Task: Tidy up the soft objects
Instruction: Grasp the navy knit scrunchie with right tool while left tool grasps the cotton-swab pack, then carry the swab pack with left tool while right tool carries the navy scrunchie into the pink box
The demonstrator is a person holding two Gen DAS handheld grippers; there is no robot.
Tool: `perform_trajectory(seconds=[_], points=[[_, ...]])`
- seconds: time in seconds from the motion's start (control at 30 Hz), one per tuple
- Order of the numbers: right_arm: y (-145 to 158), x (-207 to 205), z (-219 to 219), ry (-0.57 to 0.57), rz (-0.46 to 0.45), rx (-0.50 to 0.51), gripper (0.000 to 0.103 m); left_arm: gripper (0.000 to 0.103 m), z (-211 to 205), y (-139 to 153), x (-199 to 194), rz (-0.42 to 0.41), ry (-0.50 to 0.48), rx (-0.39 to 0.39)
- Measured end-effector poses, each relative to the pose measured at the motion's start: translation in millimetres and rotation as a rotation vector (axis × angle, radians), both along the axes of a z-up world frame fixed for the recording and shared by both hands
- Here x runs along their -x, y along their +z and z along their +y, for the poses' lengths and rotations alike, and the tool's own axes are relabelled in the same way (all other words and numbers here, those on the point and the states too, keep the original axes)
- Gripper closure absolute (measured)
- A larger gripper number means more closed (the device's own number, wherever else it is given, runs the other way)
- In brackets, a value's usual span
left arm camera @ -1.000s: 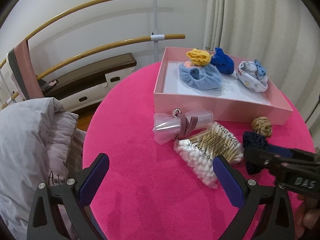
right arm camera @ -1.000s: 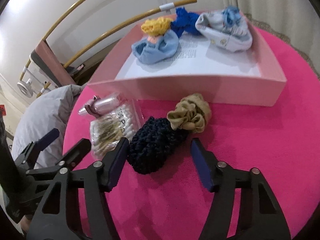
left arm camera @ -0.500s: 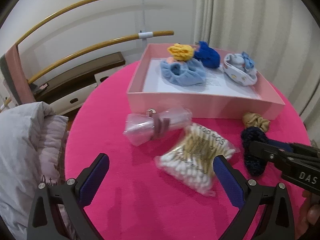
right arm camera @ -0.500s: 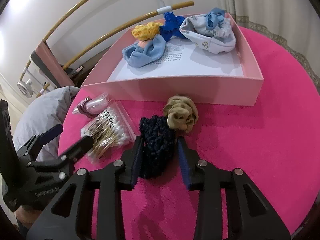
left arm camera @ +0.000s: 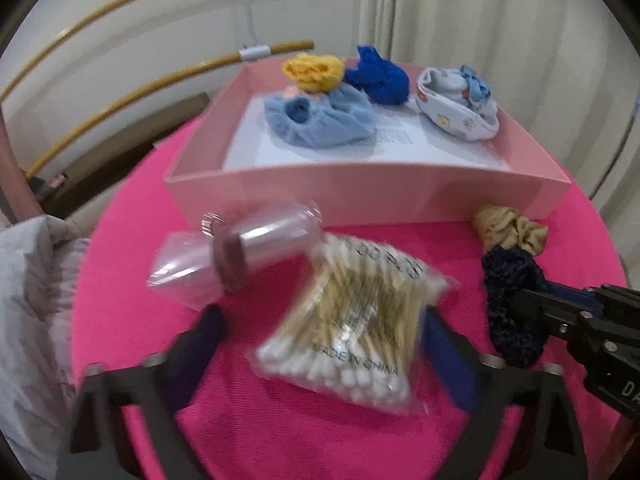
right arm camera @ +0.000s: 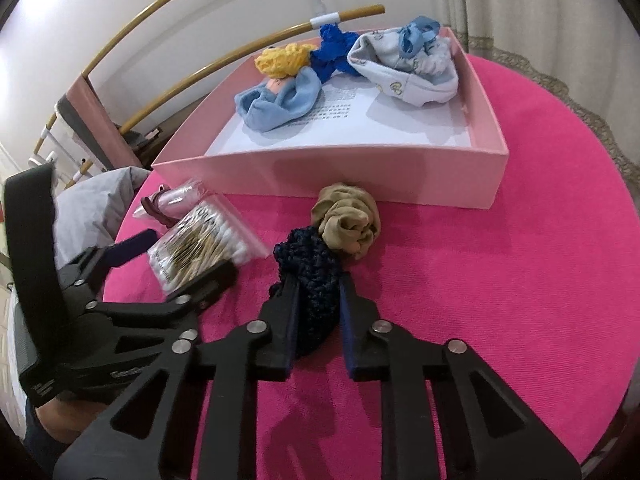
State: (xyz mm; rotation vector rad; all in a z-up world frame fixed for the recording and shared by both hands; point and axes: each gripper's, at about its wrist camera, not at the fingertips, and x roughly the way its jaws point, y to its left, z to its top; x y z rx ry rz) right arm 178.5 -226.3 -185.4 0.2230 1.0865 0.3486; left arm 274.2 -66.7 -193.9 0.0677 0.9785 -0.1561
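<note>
My right gripper [right arm camera: 318, 284] is shut on a dark navy knitted scrunchie [right arm camera: 312, 264], also in the left wrist view [left arm camera: 514, 304], which rests on the pink table. A tan scrunchie [right arm camera: 346, 220] touches its far end. My left gripper [left arm camera: 320, 320] is open with its fingers on either side of a clear bag of cotton swabs [left arm camera: 352, 328]. The pink box [right arm camera: 360, 172] holds a light blue sock with a yellow piece [right arm camera: 280, 96], a blue cloth [right arm camera: 332, 52] and a white patterned baby item [right arm camera: 404, 68].
A clear rolled bag with a brown band [left arm camera: 236, 256] lies left of the swabs. A grey garment [left arm camera: 28, 300] hangs off the table's left edge. Wooden rails [left arm camera: 140, 80] and a curtain [left arm camera: 500, 20] stand behind the table.
My right gripper has closed on the navy scrunchie. My left gripper has moved forward and down around the cotton swab bag.
</note>
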Motion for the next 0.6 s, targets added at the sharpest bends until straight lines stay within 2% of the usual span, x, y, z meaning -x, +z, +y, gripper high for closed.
perform_trajectory(seconds=[0.07, 0.17, 0.23, 0.4, 0.6], points=[[0.0, -0.2, -0.2, -0.001, -0.001, -0.005, 0.088, 0.032, 1.9, 0.3, -2.5, -0.002, -0.006, 0.012], [1.7, 0.6, 0.9, 0.002, -0.005, -0.012, 0.088, 0.047, 8.2, 2.3, -4.6, 0.001, -0.005, 0.031], [3.1, 1.7, 2.5, 0.006, -0.006, -0.017, 0.089, 0.052, 14.4, 4.6, -3.9, 0.009, 0.0, 0.059], [4.2, 3.3, 5.5, 0.015, -0.008, -0.02, 0.091, 0.058, 26.1, 10.5, 6.0, 0.023, 0.004, 0.115], [10.4, 9.3, 10.9, 0.035, -0.017, -0.033, 0.092, 0.06, 29.9, 18.9, 28.2, 0.02, -0.003, 0.127]])
